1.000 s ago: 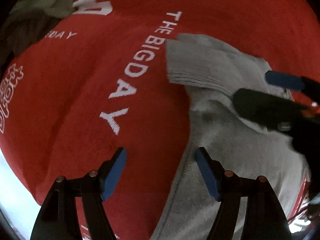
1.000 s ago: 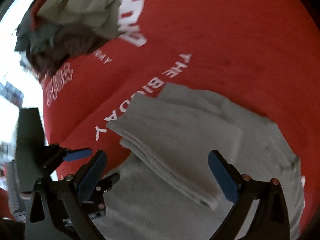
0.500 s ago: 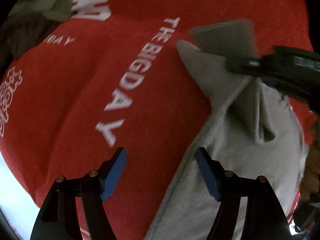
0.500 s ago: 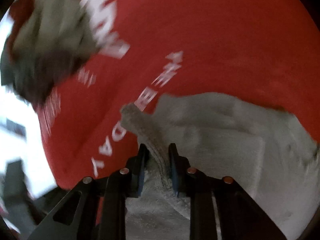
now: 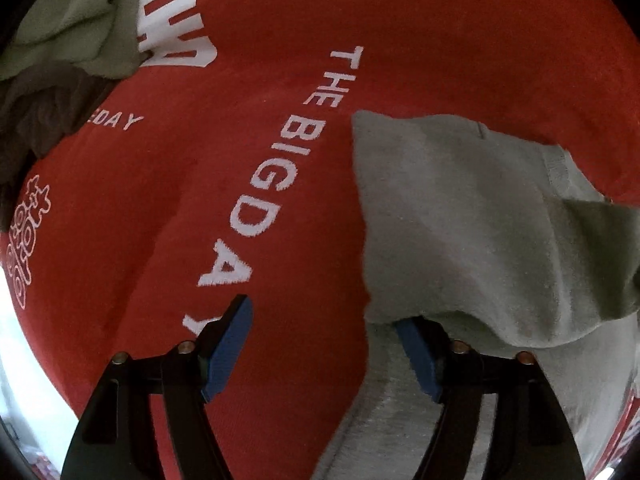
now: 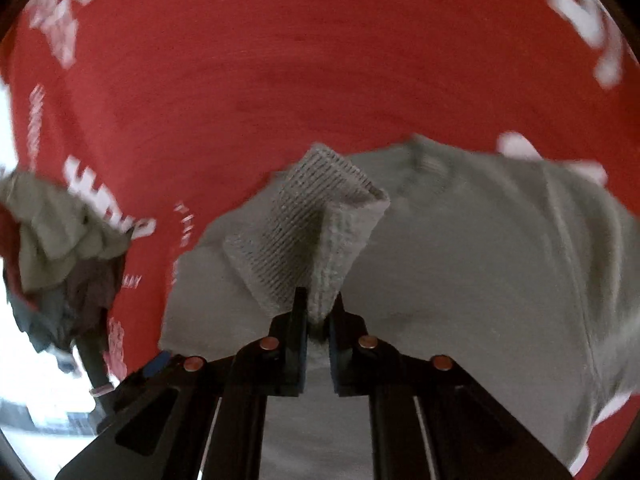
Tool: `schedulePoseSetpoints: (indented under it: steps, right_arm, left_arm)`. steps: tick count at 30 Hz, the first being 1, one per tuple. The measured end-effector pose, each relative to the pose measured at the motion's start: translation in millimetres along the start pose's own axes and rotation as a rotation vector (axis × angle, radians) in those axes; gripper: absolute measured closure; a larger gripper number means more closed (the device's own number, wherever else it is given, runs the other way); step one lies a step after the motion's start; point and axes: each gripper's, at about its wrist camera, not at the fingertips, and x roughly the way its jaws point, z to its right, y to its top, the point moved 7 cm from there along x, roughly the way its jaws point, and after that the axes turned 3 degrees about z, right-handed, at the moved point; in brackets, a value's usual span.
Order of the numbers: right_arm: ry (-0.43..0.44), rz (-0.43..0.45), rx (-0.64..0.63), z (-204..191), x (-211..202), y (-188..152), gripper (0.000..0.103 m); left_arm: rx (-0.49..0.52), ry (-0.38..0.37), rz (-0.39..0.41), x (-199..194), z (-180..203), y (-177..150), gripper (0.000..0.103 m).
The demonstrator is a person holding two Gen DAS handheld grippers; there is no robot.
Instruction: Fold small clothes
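A small grey garment lies on a red printed cloth, at the right of the left wrist view. My left gripper is open low over the cloth; a fold of the garment drapes over its right fingertip. In the right wrist view my right gripper is shut on the garment's ribbed grey cuff and holds it lifted above the grey garment.
A heap of other clothes, green and dark, lies at the upper left of the left wrist view and at the left of the right wrist view. The red cloth covers the whole work surface.
My right gripper has closed on the ribbed cuff and carried it up and across, folding the garment over. The fold now hangs over my left gripper's right finger. The left gripper stayed open.
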Motion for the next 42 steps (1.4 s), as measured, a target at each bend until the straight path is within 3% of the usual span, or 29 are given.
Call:
schedulePoseSetpoints:
  steps: [2,4,6,9,11,12,14,18,19,22,24,28,33,39,42]
  right_arm:
    - [0.001,-0.009,0.097,23,4,-4,0.085]
    - [0.026,-0.019,0.159,37,7,-7,0.051]
    - [0.050,-0.017,0.206,48,9,-8,0.040]
    - [0.090,-0.009,0.316,64,17,-7,0.041]
    - [0.138,0.008,0.427,73,21,-3,0.065]
    - [0.147,-0.002,0.464,76,23,-1,0.095]
    - [0.170,0.009,0.457,73,14,9,0.096]
    - [0.113,0.042,0.271,58,-15,12,0.096]
    - [0.091,0.038,0.259,61,-16,8,0.096]
    - [-0.016,-0.011,0.271,97,-3,-14,0.096]
    - [0.006,-0.001,0.295,105,-1,-18,0.097]
    - [-0.064,-0.006,0.222,97,-8,-23,0.088]
    - [-0.165,-0.011,0.190,93,-31,-27,0.082]
    - [-0.108,-0.007,0.110,66,-38,-23,0.082]
    - [-0.071,-0.026,0.066,41,-24,-20,0.082]
  left_arm:
    - [0.023,0.007,0.010,2,1,0,0.022]
    - [0.043,0.019,0.019,3,4,0,0.022]
    - [0.039,0.023,0.020,5,5,2,0.022]
    - [0.023,0.027,0.017,5,4,2,0.022]
    - [0.026,0.032,0.014,4,4,1,0.022]
    - [0.030,0.034,0.014,4,4,1,0.022]
    - [0.050,0.044,0.018,2,5,3,0.022]
    - [0.052,0.037,0.021,1,2,7,0.017]
    - [0.036,0.038,0.018,2,-2,9,0.012]
    - [-0.010,0.002,-0.016,1,-12,13,0.011]
    - [0.016,0.006,-0.015,-2,-14,12,0.011]
    - [0.084,0.056,-0.019,-13,-24,6,0.011]
    - [0.030,0.046,-0.022,-36,-53,5,0.011]
    - [0.093,-0.089,0.040,-42,2,29,0.011]
    - [0.159,-0.028,0.021,-17,26,32,0.011]
